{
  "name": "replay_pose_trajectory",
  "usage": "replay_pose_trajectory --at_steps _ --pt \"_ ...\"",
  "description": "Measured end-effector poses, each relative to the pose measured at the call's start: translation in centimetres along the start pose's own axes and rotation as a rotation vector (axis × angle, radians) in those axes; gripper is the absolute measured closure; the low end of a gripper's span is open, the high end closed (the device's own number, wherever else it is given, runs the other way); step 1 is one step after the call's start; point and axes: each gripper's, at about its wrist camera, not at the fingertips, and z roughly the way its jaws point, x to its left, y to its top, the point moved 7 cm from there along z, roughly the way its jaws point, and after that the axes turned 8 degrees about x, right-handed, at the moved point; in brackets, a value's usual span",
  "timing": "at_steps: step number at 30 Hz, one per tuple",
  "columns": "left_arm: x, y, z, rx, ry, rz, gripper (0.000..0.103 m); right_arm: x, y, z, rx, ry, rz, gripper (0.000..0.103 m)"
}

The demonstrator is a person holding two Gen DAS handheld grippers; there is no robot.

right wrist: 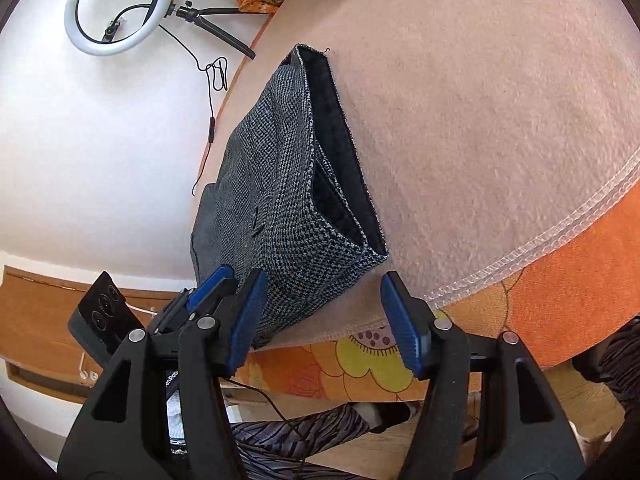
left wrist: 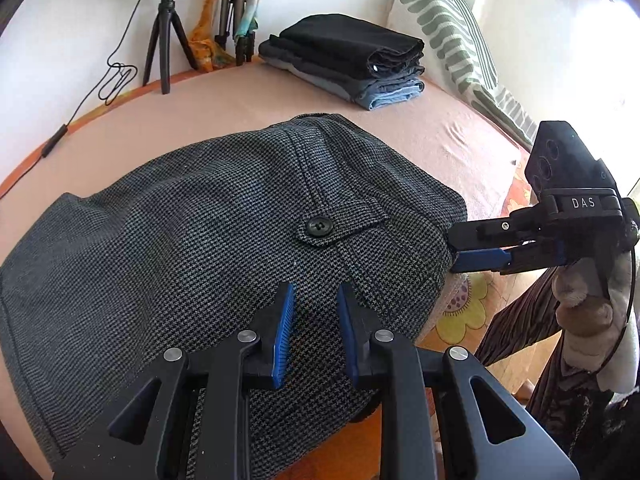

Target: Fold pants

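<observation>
- The pants, grey houndstooth and folded into a thick bundle, lie on the bed close to its near edge, one corner reaching that edge and slightly overhanging it.
- A black button on a flap faces up on the top layer.
- In the right wrist view the open end of the bundle shows a dark lining, and the pink blanket runs wide and bare beyond it toward the far side.
- The blanket's stitched hem runs along the bed's near edge, with an orange flowered sheet showing below it.
- Left gripper: jaws parted by a modest gap, hovering just over the near part of the pants, nothing held between them.
- Right gripper: jaws spread wide at the bed's near edge, by the corner of the pants; nothing is gripped. In the left wrist view its fingertips sit at the side edge of the bundle.
- The right gripper's body carries a white label reading "DAS".
- A stack of folded clothes sits near the far edge of the bed, well apart from the pants, beside a striped pillow.
- A ring light on a tripod stands against the wall past the far edge.
</observation>
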Motion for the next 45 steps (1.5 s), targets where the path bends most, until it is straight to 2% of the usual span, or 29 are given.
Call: replay_pose_trajectory --at_steps 2,6,10,12,14,16,19,22,25,31,33,35,39,42,45 --pt "0.2 -0.3 0.3 0.012 -0.016 -0.011 0.082 0.3 0.0 0.8 -0.001 0.018 0.011 0.040" --pt "0.2 -0.8 0.8 0.028 -0.039 -0.025 0.082 0.9 0.3 1.3 -0.088 0.036 0.014 0.037" --pt "0.0 -1.0 1.0 0.029 -0.043 -0.023 0.082 1.6 0.2 1.4 -0.198 -0.018 -0.019 0.037" --pt "-0.1 -1.1 1.0 0.028 -0.047 -0.024 0.082 1.8 0.1 1.5 -0.228 -0.061 -0.035 0.048" --pt "-0.2 -1.3 0.8 0.029 -0.053 -0.022 0.082 1.4 0.3 1.3 -0.239 -0.068 -0.021 0.072" --pt "-0.2 -1.1 0.3 0.038 -0.072 -0.016 0.082 1.2 0.7 1.0 -0.234 -0.074 -0.026 0.077" --pt "2.0 0.6 -2.2 -0.044 -0.018 -0.055 0.082 2.3 0.7 0.6 -0.254 -0.105 -0.082 0.082" --pt "6.0 2.7 -3.9 -0.114 0.087 -0.173 0.082 3.7 0.5 0.3 -0.270 -0.155 -0.156 0.083" --pt "8.4 4.2 -3.4 -0.136 0.175 -0.230 0.082 5.0 0.4 -0.1 -0.282 -0.180 -0.209 0.084" --pt "9.5 6.1 0.9 -0.073 0.224 -0.251 0.082 6.6 0.2 -0.4 -0.295 -0.212 -0.273 0.085" --pt "9.7 6.4 1.9 -0.038 0.272 -0.233 0.082 7.0 0.2 -0.5 -0.295 -0.211 -0.278 0.085" --pt "9.9 6.6 2.5 -0.017 0.277 -0.242 0.082 7.0 0.2 -0.6 -0.294 -0.212 -0.282 0.085" --pt "10.0 7.4 1.7 -0.029 0.278 -0.245 0.082 7.6 0.2 -0.7 -0.301 -0.228 -0.311 0.086" --pt "10.1 7.2 -0.4 -0.057 0.268 -0.269 0.082 8.2 0.2 -0.8 -0.299 -0.241 -0.342 0.086" --pt "9.5 5.4 -3.0 -0.092 0.244 -0.289 0.082 8.5 0.3 -0.8 -0.293 -0.241 -0.353 0.086"
